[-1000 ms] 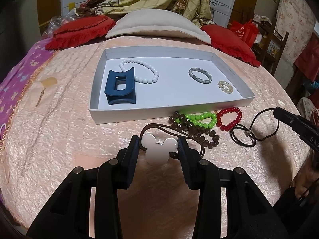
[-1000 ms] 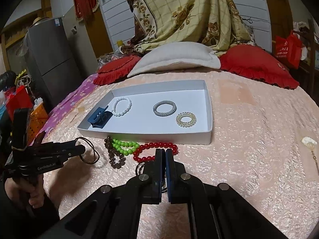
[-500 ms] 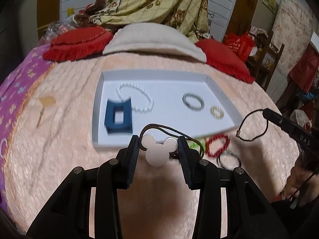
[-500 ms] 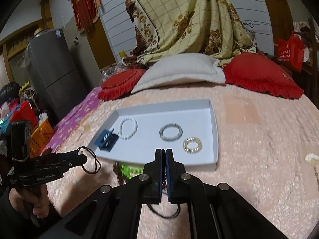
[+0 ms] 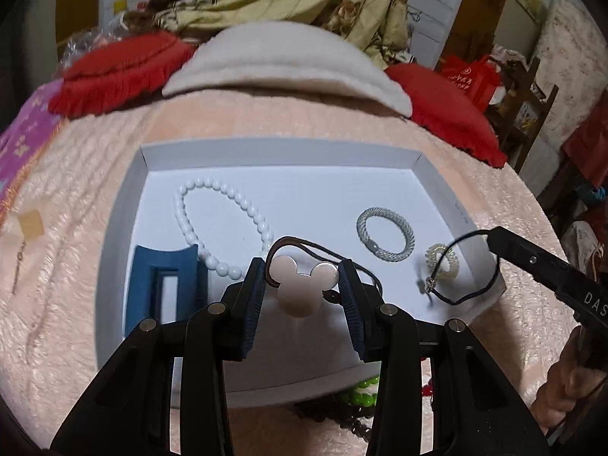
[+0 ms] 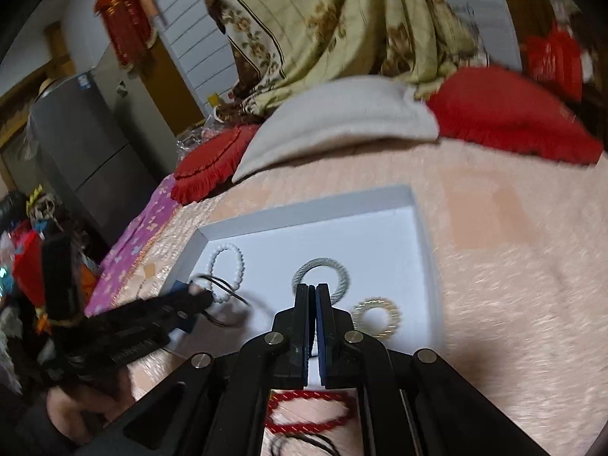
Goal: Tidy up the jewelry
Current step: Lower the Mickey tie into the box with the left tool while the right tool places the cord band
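Risk of tangling is the main concern. Your left gripper (image 5: 302, 285) pinches the mouse-ear hair tie (image 5: 304, 285) by its white charm, and the brown elastic loop trails loose behind and to the right of the fingers, above the white tray (image 5: 125, 205). Your right gripper (image 6: 312, 326) has its fingers pressed together on the black cord bracelet (image 5: 461, 268), which hangs over the tray's right corner, just above the clear coil tie (image 5: 442, 262). If you release both together, the loops may overlap each other or snag the white bead bracelet (image 5: 220, 224) just left of the charm. A release from height could let either piece bounce over the low wall onto the bed (image 5: 76, 190).
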The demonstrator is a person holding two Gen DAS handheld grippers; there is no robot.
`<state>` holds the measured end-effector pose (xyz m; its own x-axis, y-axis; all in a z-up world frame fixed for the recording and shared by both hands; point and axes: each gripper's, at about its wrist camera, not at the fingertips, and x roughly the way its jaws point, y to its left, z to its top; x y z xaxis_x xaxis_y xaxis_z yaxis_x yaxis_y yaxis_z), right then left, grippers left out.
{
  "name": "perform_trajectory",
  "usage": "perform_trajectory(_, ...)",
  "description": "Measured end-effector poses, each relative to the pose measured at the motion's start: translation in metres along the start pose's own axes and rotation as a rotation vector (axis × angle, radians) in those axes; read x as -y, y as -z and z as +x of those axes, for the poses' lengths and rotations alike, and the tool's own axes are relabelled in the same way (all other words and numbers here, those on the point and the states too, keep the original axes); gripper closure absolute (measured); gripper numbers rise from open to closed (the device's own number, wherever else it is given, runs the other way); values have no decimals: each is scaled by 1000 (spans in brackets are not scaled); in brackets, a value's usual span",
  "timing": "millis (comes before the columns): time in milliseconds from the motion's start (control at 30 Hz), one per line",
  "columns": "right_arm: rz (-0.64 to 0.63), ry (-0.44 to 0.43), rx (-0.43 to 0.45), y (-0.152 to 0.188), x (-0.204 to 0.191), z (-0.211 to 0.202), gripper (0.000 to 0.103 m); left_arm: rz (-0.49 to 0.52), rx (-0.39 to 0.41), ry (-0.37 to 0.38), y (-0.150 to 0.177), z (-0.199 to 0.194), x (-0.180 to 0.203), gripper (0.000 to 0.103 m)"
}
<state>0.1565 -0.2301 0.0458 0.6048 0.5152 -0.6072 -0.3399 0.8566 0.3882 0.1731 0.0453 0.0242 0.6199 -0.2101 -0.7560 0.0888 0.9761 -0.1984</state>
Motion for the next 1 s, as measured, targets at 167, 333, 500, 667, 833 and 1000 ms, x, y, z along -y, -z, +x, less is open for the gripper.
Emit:
perform_trajectory(167, 49, -45, -20, 1, -1, 17, 100, 13, -46, -18, 11, 11, 0, 65)
perform_trajectory(333, 65, 52, -78, 12, 11, 32, 100, 31, -76, -39, 16, 19, 2, 65)
perform_trajectory(500, 46, 101, -136, 20, 19, 41, 100, 46, -82, -67, 18, 22, 4, 64)
perform_trajectory(667, 11, 135, -174, 25, 19, 48, 89, 55, -80, -75, 18, 23, 5, 62)
perform_trajectory(833, -54, 181, -141, 24, 9, 43, 43, 42, -67, -81, 15, 22, 2, 46)
perform_trajectory(1000, -101, 195, -108, 22, 4, 28, 43, 26, -19, -69, 12, 8, -2, 46)
